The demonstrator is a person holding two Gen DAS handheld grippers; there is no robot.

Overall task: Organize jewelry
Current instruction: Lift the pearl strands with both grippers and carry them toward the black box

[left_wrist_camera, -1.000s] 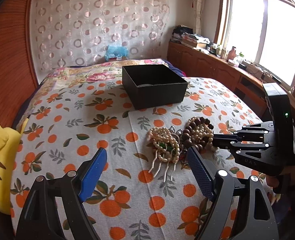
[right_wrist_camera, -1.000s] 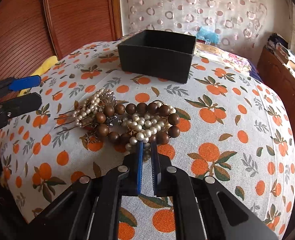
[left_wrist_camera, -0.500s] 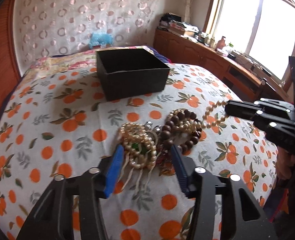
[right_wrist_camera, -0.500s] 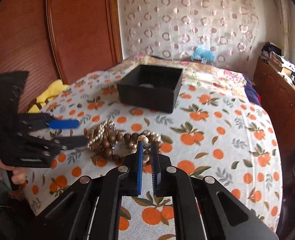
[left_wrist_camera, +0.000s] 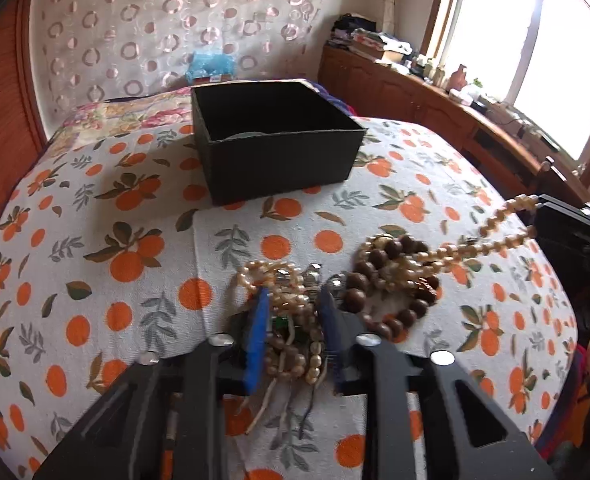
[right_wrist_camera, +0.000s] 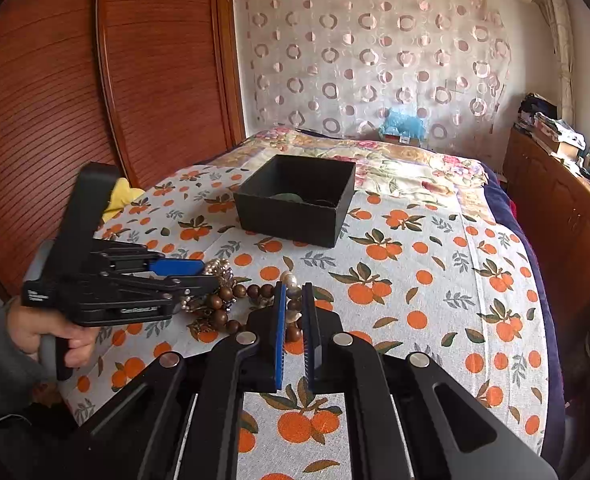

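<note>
Our left gripper [left_wrist_camera: 293, 312] has just been closing onto the pearl cluster [left_wrist_camera: 283, 280], while our right gripper [right_wrist_camera: 293, 300] stays clamped on the pearl strand [left_wrist_camera: 491, 236], lifting it free for the black box [left_wrist_camera: 275, 140]

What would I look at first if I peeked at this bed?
Probably the tangled pile of beads in the middle of the orange-printed bedspread. The left gripper has just been closing on a pale beaded bunch, while the right gripper pulls a pearl strand out sideways. Behind them sits an open black box.
</note>
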